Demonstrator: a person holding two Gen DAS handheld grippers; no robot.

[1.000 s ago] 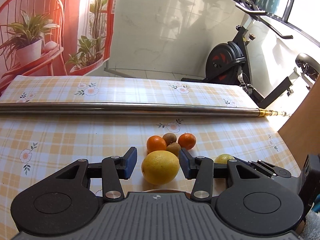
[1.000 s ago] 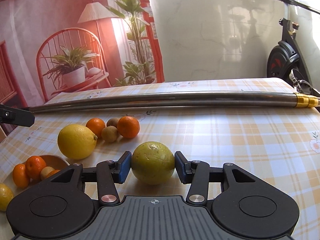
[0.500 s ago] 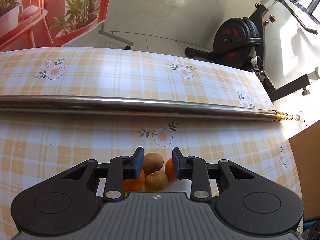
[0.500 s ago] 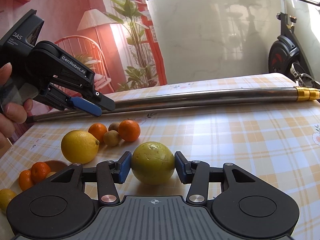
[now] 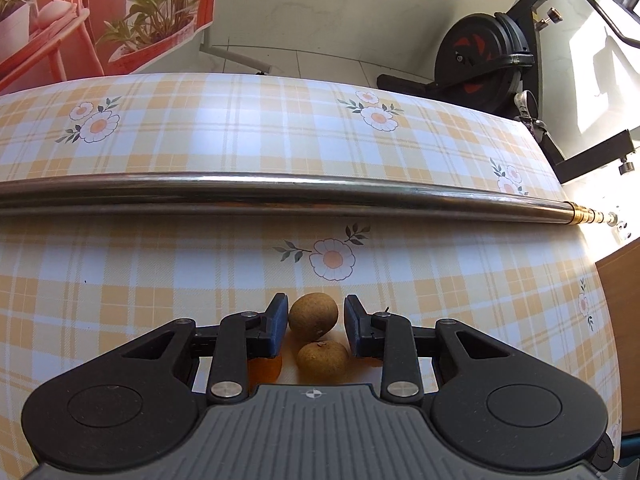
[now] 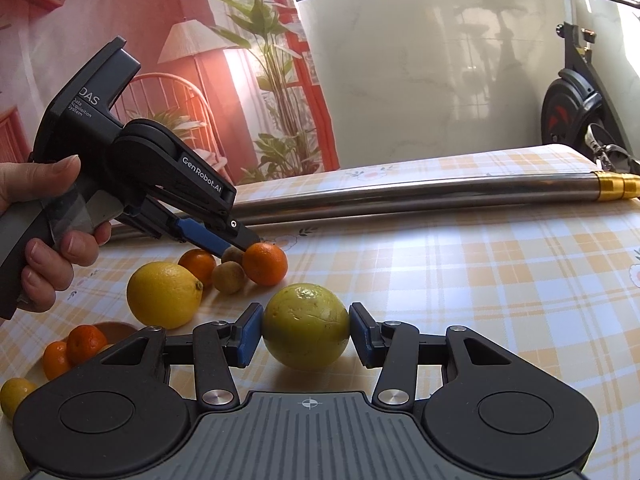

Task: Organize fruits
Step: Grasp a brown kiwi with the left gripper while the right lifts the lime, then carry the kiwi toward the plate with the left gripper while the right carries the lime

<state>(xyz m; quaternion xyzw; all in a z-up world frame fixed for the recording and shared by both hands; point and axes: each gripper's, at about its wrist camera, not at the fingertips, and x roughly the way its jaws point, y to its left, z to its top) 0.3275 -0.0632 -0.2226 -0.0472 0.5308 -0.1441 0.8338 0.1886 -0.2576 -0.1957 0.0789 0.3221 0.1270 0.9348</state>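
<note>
One small brown fruit [image 5: 313, 316], low centre in the left wrist view, may slip from the left gripper [image 5: 316, 301], whose jaws have just closed narrowly on it, and set the touching mandarin [image 6: 265, 263] rolling, while the right gripper [image 6: 306, 308] clamps the yellow-green fruit [image 6: 306, 326].

left gripper [image 5: 314, 318] angles steeply down, jaws narrowed, at the frame's lower centre; right gripper [image 6: 306, 336] sits lower centre, jaws clamped.

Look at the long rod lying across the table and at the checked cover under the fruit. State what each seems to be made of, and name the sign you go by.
Rod: most likely polished metal, perhaps steel, since it mirrors light in long streaks; its end fitting looks like brass. Cover: probably wipe-clean plastic or oilcloth, smooth with a soft sheen and printed flowers, though coated fabric is possible.
</note>
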